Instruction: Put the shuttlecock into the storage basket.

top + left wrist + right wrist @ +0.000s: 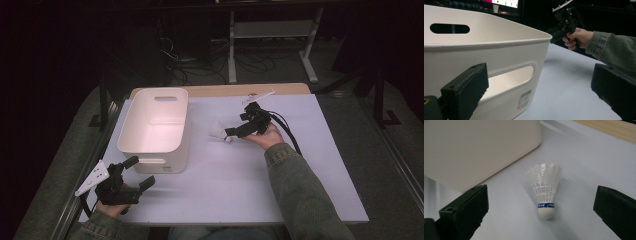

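A white feathered shuttlecock (545, 192) with a blue band above its cork lies on the white table top (280, 175), cork toward my right gripper. My right gripper (541, 206) is open, its jaws standing wide on either side of the shuttlecock without touching it. From above, the right gripper (228, 134) sits mid-table, just right of the shuttlecock (218, 133). A white plastic bin (155, 125) with handle slots stands to the left and looks empty. My left gripper (142, 171) hovers open at the bin's near corner, facing the bin (499, 50), nothing between its jaws.
A strip of wooden table edge (280, 89) shows behind the white top. Beyond it, on the dark floor, are cables and a white metal frame (272, 45). A barcode label (525, 97) marks the bin's near wall. Bare table lies right of the right forearm.
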Demonstrator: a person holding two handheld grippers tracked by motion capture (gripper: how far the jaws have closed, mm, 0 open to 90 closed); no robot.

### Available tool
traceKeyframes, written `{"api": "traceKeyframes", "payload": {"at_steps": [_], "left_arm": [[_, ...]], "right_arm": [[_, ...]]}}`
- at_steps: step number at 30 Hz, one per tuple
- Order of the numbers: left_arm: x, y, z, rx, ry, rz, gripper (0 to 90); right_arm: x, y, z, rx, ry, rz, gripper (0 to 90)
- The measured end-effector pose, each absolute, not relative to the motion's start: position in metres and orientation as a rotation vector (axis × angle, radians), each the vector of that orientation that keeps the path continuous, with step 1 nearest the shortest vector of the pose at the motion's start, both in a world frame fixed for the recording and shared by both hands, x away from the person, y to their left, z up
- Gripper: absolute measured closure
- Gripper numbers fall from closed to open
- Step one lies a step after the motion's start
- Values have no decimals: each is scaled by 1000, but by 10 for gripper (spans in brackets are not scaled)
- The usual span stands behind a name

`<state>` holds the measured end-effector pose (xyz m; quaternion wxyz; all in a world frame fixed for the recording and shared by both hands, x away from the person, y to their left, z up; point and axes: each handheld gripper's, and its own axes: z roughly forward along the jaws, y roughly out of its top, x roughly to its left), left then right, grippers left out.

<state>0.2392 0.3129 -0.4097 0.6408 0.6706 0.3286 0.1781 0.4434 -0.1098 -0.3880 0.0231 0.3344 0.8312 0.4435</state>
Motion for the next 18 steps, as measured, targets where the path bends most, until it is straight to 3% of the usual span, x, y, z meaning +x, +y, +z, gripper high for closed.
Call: {"api": "traceKeyframes", "payload": {"at_steps": [18], "left_arm": [[239,314,-410,1534,747,407,8]], "right_arm": [[456,-107,-410,1065,2663,1292,41]]}}
